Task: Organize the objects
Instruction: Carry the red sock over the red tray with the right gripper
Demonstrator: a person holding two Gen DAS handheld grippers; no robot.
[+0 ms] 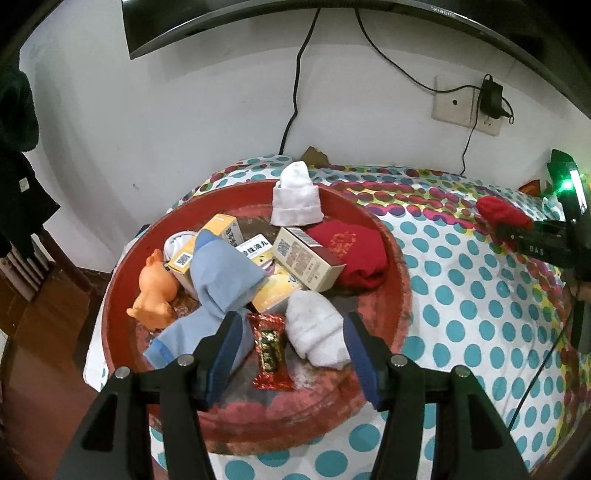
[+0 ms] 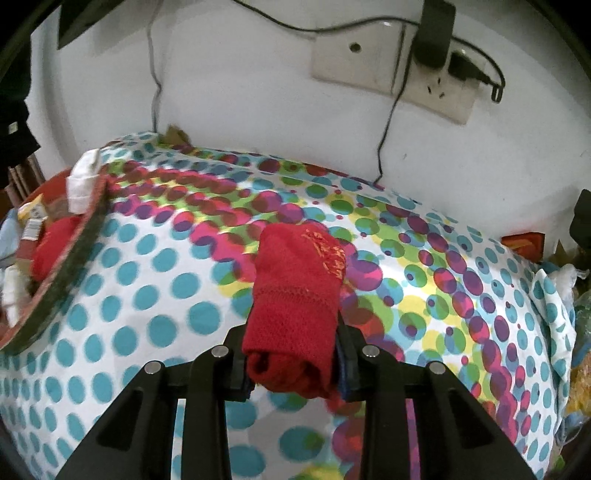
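A round red tray (image 1: 397, 266) lies on a polka-dot cloth. It holds a blue sock (image 1: 221, 280), an orange toy animal (image 1: 155, 291), a few small boxes (image 1: 306, 262), a red candy wrapper (image 1: 269, 350), a red sock (image 1: 351, 254) and two rolled white socks (image 1: 317, 332), one of them at the far rim (image 1: 295, 199). My left gripper (image 1: 293, 325) hangs open over the tray's near side, its fingers either side of the candy and the near white sock. My right gripper (image 2: 291, 332) is shut on a rolled red sock (image 2: 299, 288), held above the cloth to the right of the tray (image 2: 70, 266).
The polka-dot cloth (image 2: 166, 295) covers the whole surface up to a white wall. A wall socket (image 2: 391, 66) with a black charger and cables sits above the far edge. A screen (image 1: 258, 22) hangs overhead. Dark clothes (image 1: 18, 184) hang at the left, and clutter (image 2: 576, 314) lies at the right.
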